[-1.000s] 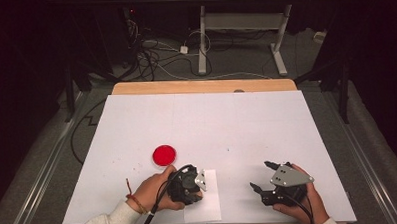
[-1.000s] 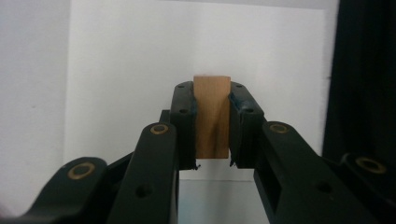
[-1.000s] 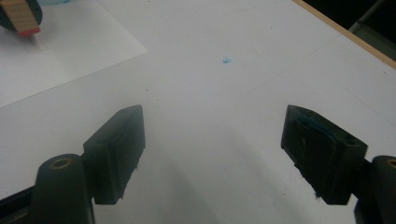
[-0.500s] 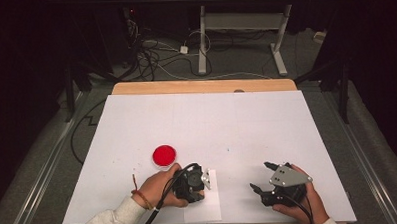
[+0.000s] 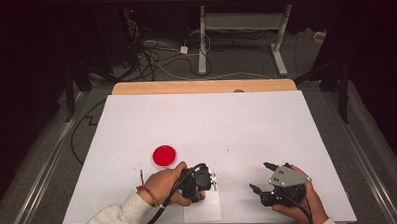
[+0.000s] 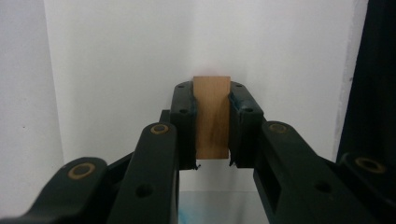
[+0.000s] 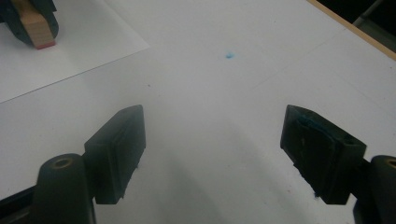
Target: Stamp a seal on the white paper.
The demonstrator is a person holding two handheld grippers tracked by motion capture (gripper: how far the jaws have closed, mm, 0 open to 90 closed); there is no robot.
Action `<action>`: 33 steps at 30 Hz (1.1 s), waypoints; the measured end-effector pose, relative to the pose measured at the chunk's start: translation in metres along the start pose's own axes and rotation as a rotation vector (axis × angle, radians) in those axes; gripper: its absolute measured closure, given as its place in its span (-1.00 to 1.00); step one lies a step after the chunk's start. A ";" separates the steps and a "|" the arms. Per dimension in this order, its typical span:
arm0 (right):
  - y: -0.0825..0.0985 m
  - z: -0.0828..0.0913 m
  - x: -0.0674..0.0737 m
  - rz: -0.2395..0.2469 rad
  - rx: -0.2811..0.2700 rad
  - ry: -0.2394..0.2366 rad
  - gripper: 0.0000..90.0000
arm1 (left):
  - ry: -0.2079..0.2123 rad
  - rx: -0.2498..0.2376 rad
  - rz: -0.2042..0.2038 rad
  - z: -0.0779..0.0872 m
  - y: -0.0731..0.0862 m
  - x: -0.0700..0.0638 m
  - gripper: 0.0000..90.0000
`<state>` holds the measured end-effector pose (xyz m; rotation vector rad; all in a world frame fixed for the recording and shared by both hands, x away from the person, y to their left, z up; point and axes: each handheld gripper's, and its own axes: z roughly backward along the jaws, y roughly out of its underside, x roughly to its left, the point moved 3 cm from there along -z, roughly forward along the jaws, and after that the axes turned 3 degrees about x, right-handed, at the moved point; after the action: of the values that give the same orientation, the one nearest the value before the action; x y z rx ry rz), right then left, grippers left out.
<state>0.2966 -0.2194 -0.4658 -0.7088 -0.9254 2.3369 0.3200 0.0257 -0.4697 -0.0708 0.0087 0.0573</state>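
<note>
My left gripper (image 5: 205, 181) is shut on a small wooden block (image 6: 212, 116), gripped by its two sides and held upright over a white paper sheet (image 5: 206, 210) near the table's front edge. The right gripper view shows that block (image 7: 36, 27) with a red underside, right at the paper (image 7: 60, 60); I cannot tell if it touches. A round red pad (image 5: 164, 155) lies just left of and beyond my left hand. My right gripper (image 5: 259, 176) rests at the front right, its jaws wide open (image 7: 219, 144) over bare table with nothing between them.
The white tabletop (image 5: 207, 121) stretches back to a wooden strip (image 5: 200, 87) at the far edge. A small blue speck (image 7: 229, 55) marks the surface ahead of my right gripper. Cables and desk legs stand on the floor beyond the table.
My left gripper has shifted slightly to the right over the paper with the block in it. The right gripper has stayed put.
</note>
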 end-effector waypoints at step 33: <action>0.000 0.000 0.000 0.004 0.003 0.004 -0.47 | -0.011 0.010 0.001 0.000 -0.001 -0.001 0.63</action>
<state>0.2967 -0.2199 -0.4655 -0.7153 -0.9197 2.3392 0.3188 0.0247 -0.4697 -0.0608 -0.0019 0.0591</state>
